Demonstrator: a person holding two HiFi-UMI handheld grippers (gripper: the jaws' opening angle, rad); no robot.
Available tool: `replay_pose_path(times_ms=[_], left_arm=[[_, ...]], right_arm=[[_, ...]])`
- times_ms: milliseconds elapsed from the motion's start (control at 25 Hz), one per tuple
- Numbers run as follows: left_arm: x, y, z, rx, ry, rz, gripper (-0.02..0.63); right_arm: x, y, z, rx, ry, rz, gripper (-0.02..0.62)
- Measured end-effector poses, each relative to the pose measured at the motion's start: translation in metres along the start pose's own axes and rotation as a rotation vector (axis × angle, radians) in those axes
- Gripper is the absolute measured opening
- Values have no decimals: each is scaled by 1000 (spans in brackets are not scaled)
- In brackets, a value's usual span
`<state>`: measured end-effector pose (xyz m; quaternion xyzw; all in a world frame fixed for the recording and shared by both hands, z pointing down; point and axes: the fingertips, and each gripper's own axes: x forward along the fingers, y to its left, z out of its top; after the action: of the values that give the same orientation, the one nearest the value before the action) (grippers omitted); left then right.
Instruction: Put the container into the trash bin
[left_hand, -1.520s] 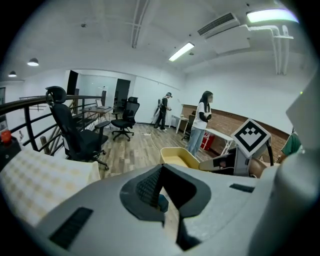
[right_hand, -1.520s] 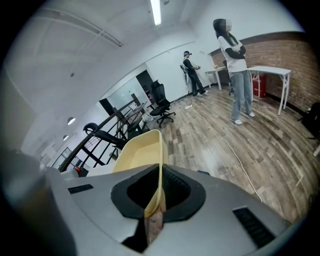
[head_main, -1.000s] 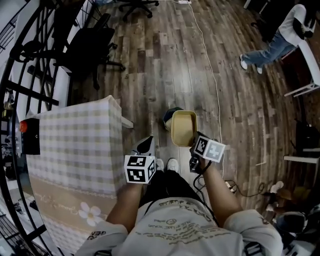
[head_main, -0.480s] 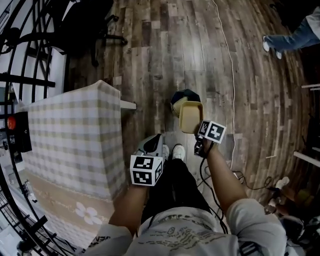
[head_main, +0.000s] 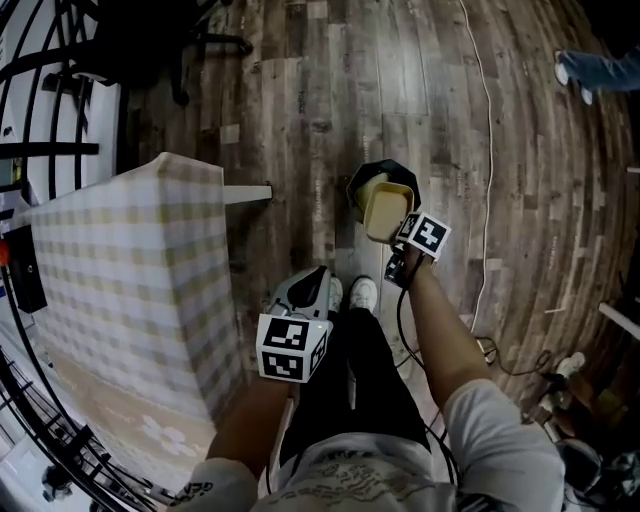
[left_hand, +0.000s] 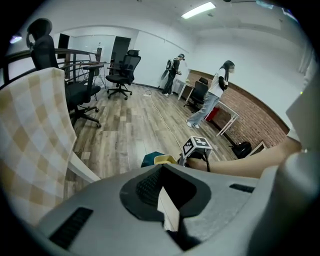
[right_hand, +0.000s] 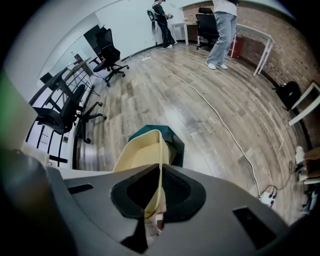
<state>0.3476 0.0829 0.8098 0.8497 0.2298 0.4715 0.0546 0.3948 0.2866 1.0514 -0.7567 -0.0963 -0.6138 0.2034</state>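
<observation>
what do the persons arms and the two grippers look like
The left tongs and right tongs have pale grey shells, black ribbed pads and a white cube with black square markers each. A black cable runs from the right one. The person wears a light short-sleeved printed T-shirt.

Left tool (head_main: 306, 284): jaws together, nothing between them, nose toward 1 o'clock, left forearm (head_main: 250, 420) kept close to the body. Right tool (head_main: 396, 240): at 2 o'clock from the left one, right forearm (head_main: 440, 320) stretched toward 11 o'clock, pointing steeply down, jaws pinched on one wall of the container (head_main: 385, 210).
</observation>
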Motion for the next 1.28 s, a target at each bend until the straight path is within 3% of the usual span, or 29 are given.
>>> replay_pose_path(times_ms=[200,320,400,480,520,560,600,720,960,1280], left_arm=[[15,3,-3,0,16,-11,5],[17,5,-2,9,26,-12,5],[17,4,-1,15,33,-11,5],[16,2,1,20,34,-13,5],[15,0,3,25,32,-15,5],[14,-3,6,31,29,-18,5],[13,-5,9,37,26,-19,5],[6,-14,17,49,15,-24,5],[-16,-31,45,51,-50,-29,5],[-88,-77,112,63,-170,-54,5]], right_arm=[[23,3,6,7,5,-19,18],[27,12,13,0,-21,21,27],[25,19,17,10,-42,68,119],[17,21,20,15,-56,84,120],[11,20,21,13,-62,80,113],[4,20,21,7,-68,75,38],[-3,21,20,-6,-75,76,3],[-26,27,18,-81,-104,89,3],[-100,48,16,-214,-210,129,3],[-280,105,18,-365,-426,253,2]])
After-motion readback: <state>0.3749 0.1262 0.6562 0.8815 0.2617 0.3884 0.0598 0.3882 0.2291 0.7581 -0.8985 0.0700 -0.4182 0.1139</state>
